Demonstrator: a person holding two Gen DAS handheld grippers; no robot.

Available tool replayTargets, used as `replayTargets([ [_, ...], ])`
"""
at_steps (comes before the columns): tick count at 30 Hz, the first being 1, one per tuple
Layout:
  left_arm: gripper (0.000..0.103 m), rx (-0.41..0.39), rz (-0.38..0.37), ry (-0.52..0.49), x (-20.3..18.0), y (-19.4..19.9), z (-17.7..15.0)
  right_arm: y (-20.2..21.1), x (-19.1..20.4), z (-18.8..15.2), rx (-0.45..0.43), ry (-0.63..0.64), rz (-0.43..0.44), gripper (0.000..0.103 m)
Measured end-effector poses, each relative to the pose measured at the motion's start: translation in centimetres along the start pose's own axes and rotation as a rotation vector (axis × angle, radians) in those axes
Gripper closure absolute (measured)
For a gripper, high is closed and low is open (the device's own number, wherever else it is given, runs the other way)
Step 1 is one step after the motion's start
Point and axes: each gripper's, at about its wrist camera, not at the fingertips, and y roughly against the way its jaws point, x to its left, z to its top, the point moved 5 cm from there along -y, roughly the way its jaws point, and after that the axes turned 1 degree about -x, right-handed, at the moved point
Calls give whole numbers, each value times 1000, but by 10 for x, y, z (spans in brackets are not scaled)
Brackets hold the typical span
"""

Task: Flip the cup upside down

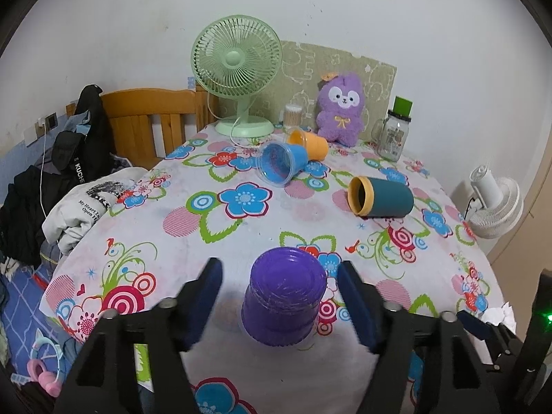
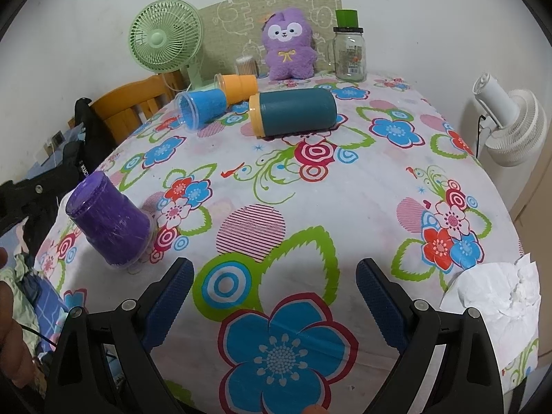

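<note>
A purple cup (image 1: 284, 296) stands upside down on the flowered tablecloth, base up, between the open fingers of my left gripper (image 1: 279, 296), which do not touch it. It also shows at the left in the right wrist view (image 2: 110, 220). A blue cup (image 1: 281, 164), an orange cup (image 1: 308, 143) and a teal cup with a yellow rim (image 1: 381, 196) lie on their sides farther back. My right gripper (image 2: 274, 296) is open and empty above the cloth near the table's front.
A green fan (image 1: 238, 72), a purple plush toy (image 1: 341, 108), a glass jar with a green lid (image 1: 395, 131) and a small toothpick jar (image 1: 292, 114) stand at the back. Crumpled white tissue (image 2: 500, 296) lies at the right edge. A white fan (image 2: 510, 127) stands beyond the table.
</note>
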Motion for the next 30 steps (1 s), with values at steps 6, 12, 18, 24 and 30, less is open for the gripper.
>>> replayTargets([
  [6, 15, -22, 12, 6, 4, 7, 5, 10, 4, 13, -32, 24, -18, 7],
  [12, 11, -44, 24, 22, 12, 14, 10, 26, 14, 35, -90, 63, -39, 7],
  [18, 9, -72, 39, 33, 23, 24, 18, 43, 24, 56, -149, 74, -49, 6],
  [24, 7, -101, 40, 37, 29, 34, 23, 60, 36, 68, -198, 90, -58, 1],
  [30, 7, -98, 39, 39, 33, 36, 23, 68, 47, 72, -216, 106, -56, 1],
])
